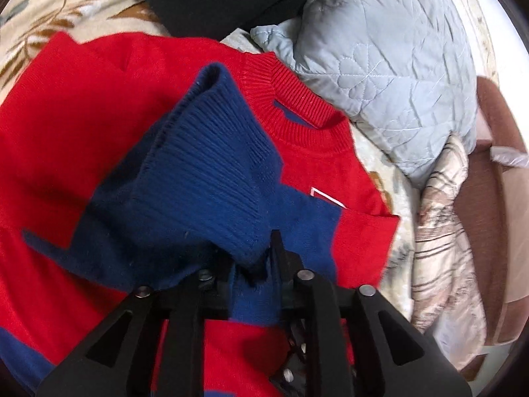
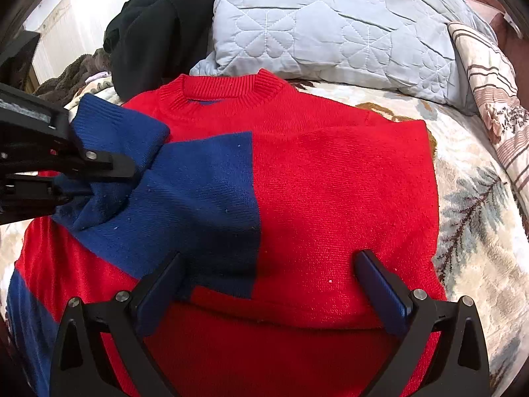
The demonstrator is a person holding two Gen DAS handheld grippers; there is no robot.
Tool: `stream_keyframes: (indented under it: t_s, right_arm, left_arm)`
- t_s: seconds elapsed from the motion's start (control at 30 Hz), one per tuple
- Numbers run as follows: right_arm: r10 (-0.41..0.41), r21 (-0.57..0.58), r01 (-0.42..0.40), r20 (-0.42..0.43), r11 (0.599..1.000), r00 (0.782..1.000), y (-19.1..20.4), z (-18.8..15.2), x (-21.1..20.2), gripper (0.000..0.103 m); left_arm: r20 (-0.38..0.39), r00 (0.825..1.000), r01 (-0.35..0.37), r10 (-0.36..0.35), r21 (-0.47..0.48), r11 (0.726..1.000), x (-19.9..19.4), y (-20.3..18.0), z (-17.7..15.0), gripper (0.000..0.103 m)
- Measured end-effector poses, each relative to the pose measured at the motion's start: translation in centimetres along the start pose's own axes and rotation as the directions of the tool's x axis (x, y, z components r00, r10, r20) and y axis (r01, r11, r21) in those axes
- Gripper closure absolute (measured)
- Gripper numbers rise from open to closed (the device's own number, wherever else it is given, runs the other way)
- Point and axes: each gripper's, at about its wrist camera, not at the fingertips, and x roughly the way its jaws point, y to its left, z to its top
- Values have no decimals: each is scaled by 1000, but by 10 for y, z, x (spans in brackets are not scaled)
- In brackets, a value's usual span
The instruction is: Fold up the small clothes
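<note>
On the bed's floral blanket (image 2: pixel 469 198), a red and blue sweater (image 2: pixel 330 182) lies flat, collar toward the quilted pillow (image 2: pixel 330 23).
Left gripper (image 1: pixel 254 264) is clamped on the blue sleeve cuff (image 1: pixel 211 165), lifted over the sweater's chest; right gripper (image 2: pixel 267 284) hovers with fingers spread apart above the lower hem.

Bedroom: quilted pillow (image 2: pixel 330 33), floral bedspread (image 2: pixel 472 198)

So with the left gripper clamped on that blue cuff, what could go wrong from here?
1. The left gripper pinches only a bunched edge of the blue sleeve cuff; the knit might slip out mid-fold.
2. The right gripper is open and pins nothing, so pulling the sleeve could drag the red sweater askew on the floral blanket.
</note>
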Motion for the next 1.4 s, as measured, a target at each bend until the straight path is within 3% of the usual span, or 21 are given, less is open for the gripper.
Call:
stream_keyframes:
  t_s: [0.03,0.1,0.2,0.27,0.4,0.47,0.57,0.7,0.77,0.8,0.83,0.9,1.0,1.1,1.27,1.33,1.4]
  right_arm:
    - [0,0,0,0,1000,1000,0,0,0,0]
    - [-1,-1,1,-1,1000,1000,0,0,0,0]
    - [4,-2,-4,-11,1000,1000,-1,3,-2,0]
    - [3,17,-3,0,1000,1000,-3,7,-9,3]
    - [83,105,-94,99,990,992,3,18,-36,1]
    - [109,74,-118,113,990,988,25,29,-41,1]
    - [90,-40,-86,117,996,989,67,41,-36,1]
    - [-14,-190,40,136,981,991,112,52,-16,3]
    - [-20,-206,46,125,977,992,119,55,-5,13]
    - [-16,-208,40,117,977,993,120,58,1,31]
    - [-3,-201,25,107,979,994,118,60,4,60]
    - [56,-143,-43,87,989,995,107,64,5,91]
    - [111,6,-113,136,994,984,68,63,-7,92]
    - [149,154,-170,136,973,979,24,60,-11,92]
    - [172,325,-204,124,923,977,-39,40,-12,92]
    - [220,378,-243,105,893,970,-58,29,-7,92]
    - [236,438,-247,80,864,968,-75,19,-3,83]
  left_arm:
    - [-2,999,33,-33,-7,999,-10,3,-1,80]
    - [15,998,57,-57,3,998,-31,10,-4,63]
    - [89,993,75,-74,-7,997,-71,38,-11,49]
    - [118,990,87,-82,-38,995,-88,64,-16,47]
    - [150,987,80,-63,-113,990,-97,116,-20,47]
    - [144,986,111,-87,-170,979,-90,136,-18,47]
    - [132,977,196,-168,-241,951,-76,158,-16,47]
    - [134,966,246,-219,-236,940,-71,165,-13,47]
    - [131,965,250,-225,-229,941,-72,163,-9,47]
    - [136,965,250,-224,-230,941,-72,163,-7,47]
    - [138,964,254,-226,-236,938,-71,164,-6,47]
    - [134,962,264,-237,-249,932,-72,168,-5,47]
    - [134,962,264,-237,-253,931,-71,167,-5,47]
    - [137,964,256,-228,-252,933,-71,166,-5,47]
    - [139,970,229,-201,-232,945,-69,161,-5,47]
    - [138,971,221,-194,-223,949,-69,159,-5,47]
    - [135,976,196,-170,-203,959,-68,154,-5,47]
